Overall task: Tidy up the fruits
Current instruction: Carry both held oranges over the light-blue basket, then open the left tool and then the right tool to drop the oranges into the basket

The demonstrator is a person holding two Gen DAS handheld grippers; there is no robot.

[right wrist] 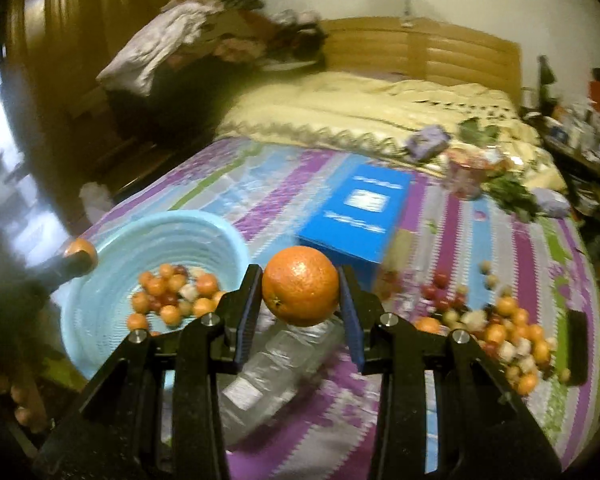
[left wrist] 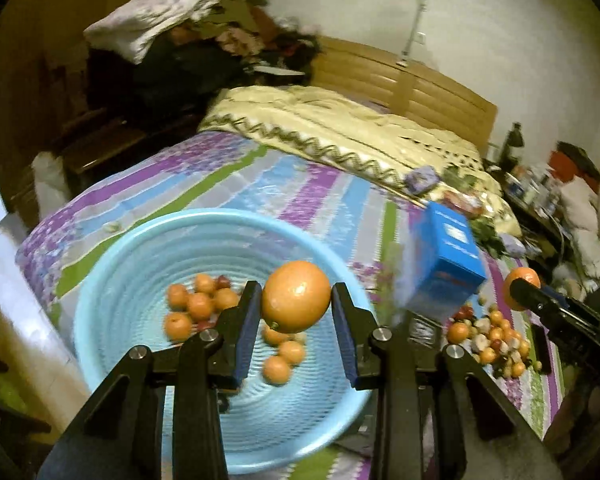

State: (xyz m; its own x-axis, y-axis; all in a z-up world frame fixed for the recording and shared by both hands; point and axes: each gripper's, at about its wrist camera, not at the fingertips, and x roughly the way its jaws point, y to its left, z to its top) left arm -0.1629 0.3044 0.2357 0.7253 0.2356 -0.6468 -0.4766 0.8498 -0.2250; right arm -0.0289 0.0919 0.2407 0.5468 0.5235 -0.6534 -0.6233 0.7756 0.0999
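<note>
My left gripper (left wrist: 296, 300) is shut on an orange (left wrist: 296, 296) and holds it above the light blue basin (left wrist: 140, 248), which has several small fruits (left wrist: 198, 306) in it. My right gripper (right wrist: 300, 298) is shut on another orange (right wrist: 300, 284), above the striped bedspread and just right of the basin (right wrist: 204, 224). A pile of small orange, red and white fruits (right wrist: 508, 336) lies on the bed to the right; it also shows in the left wrist view (left wrist: 492, 336). The right gripper with its orange shows at the right edge of the left wrist view (left wrist: 522, 288).
A blue box (right wrist: 360, 216) lies on the bed beyond the right gripper. A clear plastic bottle (right wrist: 276, 364) lies under it. A dark phone (right wrist: 578, 344) lies right of the fruit pile. A cream quilt (right wrist: 380, 108) and headboard are at the back.
</note>
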